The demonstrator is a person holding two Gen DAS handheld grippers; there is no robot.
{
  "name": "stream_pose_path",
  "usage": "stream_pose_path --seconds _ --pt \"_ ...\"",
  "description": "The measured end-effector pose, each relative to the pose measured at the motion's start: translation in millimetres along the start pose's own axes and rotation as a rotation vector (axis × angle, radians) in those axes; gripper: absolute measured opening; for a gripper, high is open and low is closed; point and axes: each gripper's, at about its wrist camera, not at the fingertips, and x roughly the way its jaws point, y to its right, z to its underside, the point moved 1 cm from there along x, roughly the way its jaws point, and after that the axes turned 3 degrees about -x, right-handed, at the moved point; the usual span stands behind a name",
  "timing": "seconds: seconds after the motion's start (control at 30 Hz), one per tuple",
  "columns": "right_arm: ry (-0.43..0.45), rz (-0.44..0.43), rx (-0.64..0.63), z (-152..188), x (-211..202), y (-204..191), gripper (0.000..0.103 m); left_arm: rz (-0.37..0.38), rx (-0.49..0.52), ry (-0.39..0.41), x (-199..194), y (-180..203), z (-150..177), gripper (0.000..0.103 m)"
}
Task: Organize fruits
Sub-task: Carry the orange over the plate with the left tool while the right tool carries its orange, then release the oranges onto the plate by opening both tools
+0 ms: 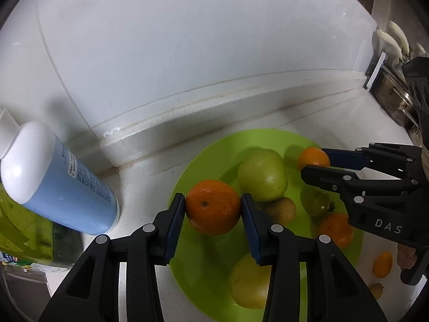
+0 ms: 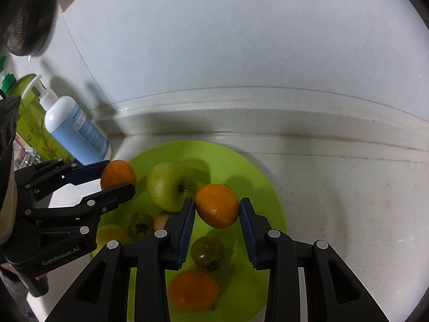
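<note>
Each gripper is clamped on an orange above the green plate (image 1: 182,177): left gripper (image 1: 213,209) holds the large orange (image 1: 213,210); right gripper (image 2: 216,209) holds the small orange (image 2: 217,205). Lower each into a free gap before releasing, avoiding the apple (image 2: 169,185).

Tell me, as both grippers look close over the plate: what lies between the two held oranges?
The green apple, resting on the green plate between the left gripper's orange and the right's; the right wrist view shows it.

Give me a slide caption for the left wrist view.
Left claw grips a round orange above the lime-green plastic plate; right claw holds a smaller orange.
</note>
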Motion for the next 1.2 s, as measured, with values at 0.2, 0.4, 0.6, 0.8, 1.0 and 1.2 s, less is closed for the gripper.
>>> stream_pose_path --seconds 0.2,0.4,0.6,0.8,1.0,1.2 --pt "-0.011 0.003 0.002 -2 6 2 0.035 0.001 -0.014 -0.027 10 1 -2 0.042" --pt "-0.019 0.007 0.0 -2 8 1 0.035 -0.001 -0.013 -0.034 14 2 -3 0.042" --pt "-0.025 -0.002 0.013 -1 12 -2 0.036 0.012 -0.028 -0.037 13 1 -2 0.043" --pt "0.006 -0.006 0.011 3 -5 -4 0.04 -0.009 -0.023 0.024 -9 5 -3 0.051" --pt "0.054 -0.007 -0.007 9 -32 -12 0.04 -0.04 -0.019 0.103 -45 13 1 0.056" --pt "0.126 -0.01 -0.032 17 -73 -24 0.041 -0.049 -0.02 0.186 -91 20 13 0.061"
